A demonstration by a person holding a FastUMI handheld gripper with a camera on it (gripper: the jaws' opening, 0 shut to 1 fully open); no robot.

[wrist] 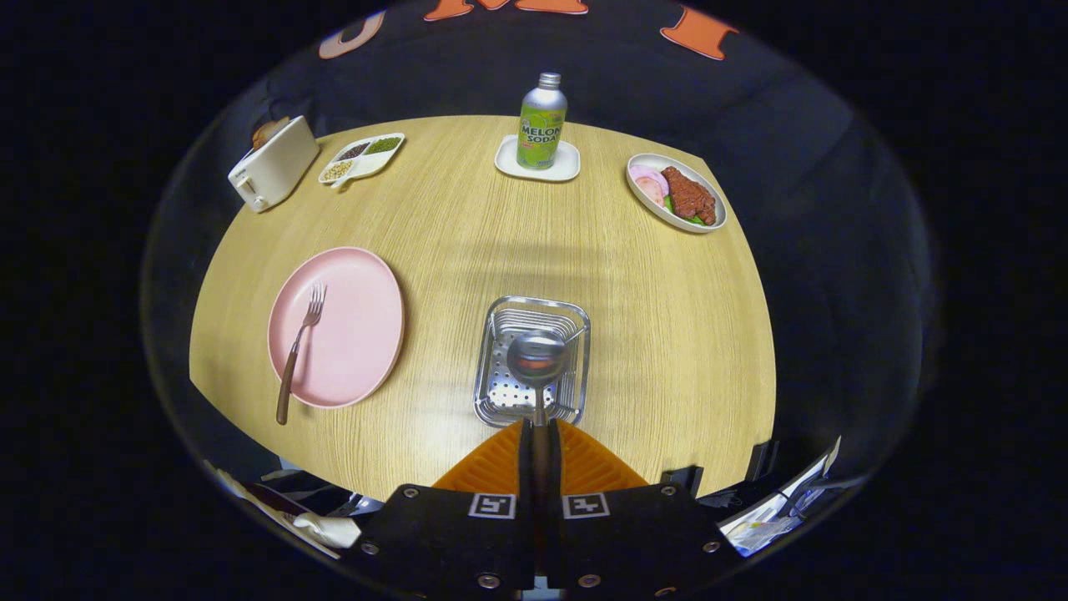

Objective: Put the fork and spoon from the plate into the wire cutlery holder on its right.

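My gripper [540,455] is shut on the spoon [538,361], whose handle runs between the two fingers and whose bowl sticks out ahead of them. The bowl hangs above the metal wire cutlery holder [501,392], a square perforated basket on the wooden table. To the holder's left lies the pink plate [355,334]. The fork [301,346] rests on that plate with its tines pointing away and its brown handle overhanging the near rim.
At the table's far side stand a white toaster [274,164], a divided snack dish [361,158], a green soda bottle [541,123] on a white coaster, and a plate of meat [677,192]. The table's near edge lies just under the fingers.
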